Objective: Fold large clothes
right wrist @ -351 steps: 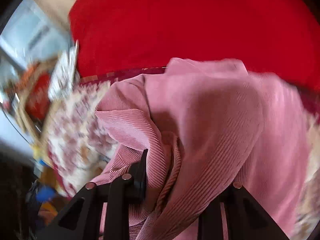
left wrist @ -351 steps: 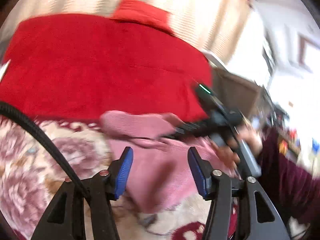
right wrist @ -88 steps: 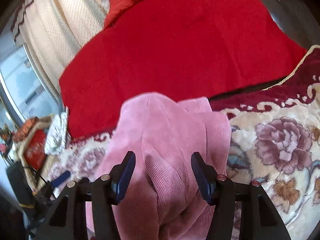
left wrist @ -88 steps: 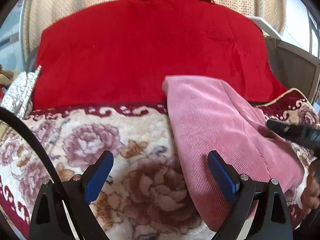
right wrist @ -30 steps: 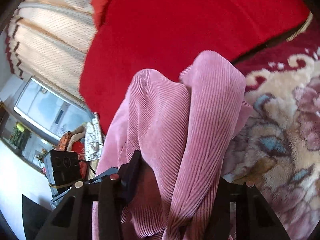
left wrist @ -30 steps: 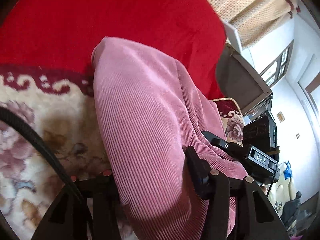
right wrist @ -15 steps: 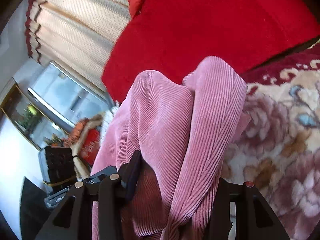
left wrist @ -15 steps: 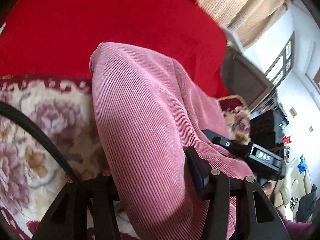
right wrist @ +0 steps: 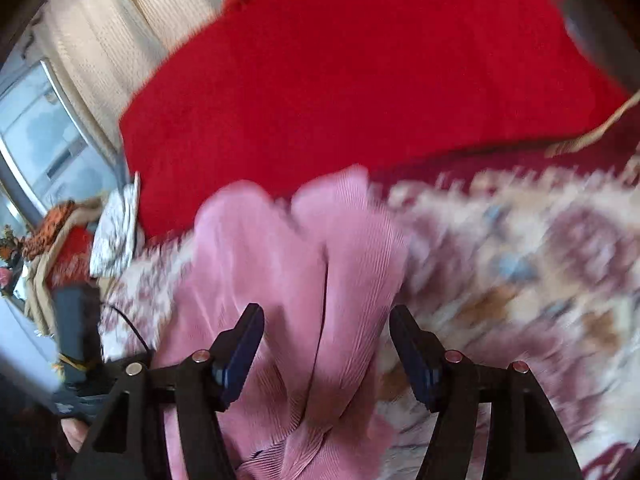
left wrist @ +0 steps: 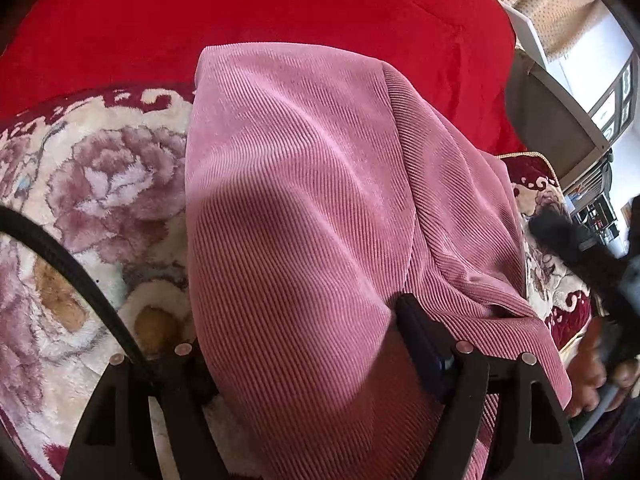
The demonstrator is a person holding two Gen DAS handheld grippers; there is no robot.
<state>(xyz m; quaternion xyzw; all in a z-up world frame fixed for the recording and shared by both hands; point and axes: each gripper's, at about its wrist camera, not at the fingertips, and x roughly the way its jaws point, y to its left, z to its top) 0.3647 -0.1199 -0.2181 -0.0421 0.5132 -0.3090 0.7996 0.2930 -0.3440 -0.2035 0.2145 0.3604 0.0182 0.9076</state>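
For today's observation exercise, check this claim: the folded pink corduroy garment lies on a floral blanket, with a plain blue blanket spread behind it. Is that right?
Not quite. The blanket spread behind is red, not blue; both wrist views show it. The rest holds: the folded pink corduroy garment lies on the floral blanket, as the left wrist view shows.

pink garment (left wrist: 304, 208): ribbed corduroy-like cloth, matt | floral blanket (left wrist: 100, 184): thick fluffy pile | red cover (left wrist: 280, 12): soft plush, matt | gripper arms: black matt plastic, shiny metal pins
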